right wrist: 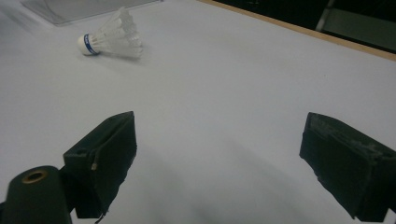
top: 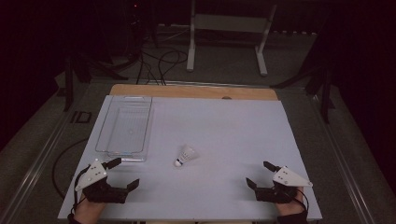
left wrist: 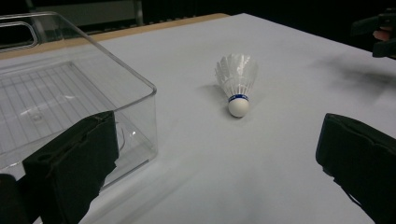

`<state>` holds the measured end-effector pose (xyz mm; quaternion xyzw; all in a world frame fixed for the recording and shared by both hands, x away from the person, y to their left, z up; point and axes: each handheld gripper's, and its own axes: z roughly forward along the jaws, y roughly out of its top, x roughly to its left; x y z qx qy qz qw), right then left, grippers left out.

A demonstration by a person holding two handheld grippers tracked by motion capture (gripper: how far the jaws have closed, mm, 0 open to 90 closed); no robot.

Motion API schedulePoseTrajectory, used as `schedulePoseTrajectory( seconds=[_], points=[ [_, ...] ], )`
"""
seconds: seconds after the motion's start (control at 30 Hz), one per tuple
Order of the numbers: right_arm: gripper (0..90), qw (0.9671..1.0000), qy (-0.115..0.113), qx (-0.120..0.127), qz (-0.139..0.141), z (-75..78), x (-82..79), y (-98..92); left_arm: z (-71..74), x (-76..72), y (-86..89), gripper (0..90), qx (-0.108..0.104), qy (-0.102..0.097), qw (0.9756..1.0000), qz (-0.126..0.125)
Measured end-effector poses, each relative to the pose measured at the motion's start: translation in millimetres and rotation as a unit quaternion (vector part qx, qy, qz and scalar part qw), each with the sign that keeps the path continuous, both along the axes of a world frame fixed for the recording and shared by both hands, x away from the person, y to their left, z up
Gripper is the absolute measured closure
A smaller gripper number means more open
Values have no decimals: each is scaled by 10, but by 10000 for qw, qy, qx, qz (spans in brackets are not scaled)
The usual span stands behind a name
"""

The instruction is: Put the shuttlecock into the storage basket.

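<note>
A white shuttlecock [top: 185, 155] with a blue band lies on its side near the middle of the white table [top: 224, 126], cork toward the person. It shows ahead in the left gripper view [left wrist: 236, 84] and at the upper left of the right gripper view [right wrist: 112, 36]. My left gripper [top: 123, 172] rests at the near left, open, holding nothing. At the near right my right gripper [top: 260, 174] is open too, with nothing between its jaws. A clear plastic bin [top: 125, 128] stands empty at the left, its corner [left wrist: 140, 93] close by the left jaw.
A wooden strip [top: 194, 91] runs along the table's far edge. Beyond it, on the floor, are a white frame stand [top: 229, 37] and loose cables [top: 159, 65]. The other gripper [left wrist: 380, 32] shows at the top right of the left gripper view.
</note>
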<state>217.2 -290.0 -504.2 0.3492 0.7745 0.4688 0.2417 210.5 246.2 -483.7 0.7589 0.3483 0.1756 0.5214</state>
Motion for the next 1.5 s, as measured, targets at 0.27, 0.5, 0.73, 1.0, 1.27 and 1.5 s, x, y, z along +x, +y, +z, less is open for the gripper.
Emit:
schedulePoseTrajectory(
  seconds=[0.27,0.5,0.73,1.0,1.27,1.5],
  points=[
    [121,10000,-33,-15,63,10,-11,14,143,46,-12,1,102,17,9999,-69],
    [113,9999,11,22,136,2,-6,19,277,92,-39,0,190,2,9997,-175],
    [102,9998,56,27,186,-3,-2,32,423,142,-77,0,349,90,9986,-381],
    [102,9998,53,37,193,-2,-5,35,529,208,-113,0,423,223,9978,-467],
    [102,9998,55,24,165,-1,-7,32,624,297,-172,1,455,359,9966,-594],
    [102,9998,52,45,165,2,-4,26,739,364,-254,1,597,371,9951,-700]
  ],
)
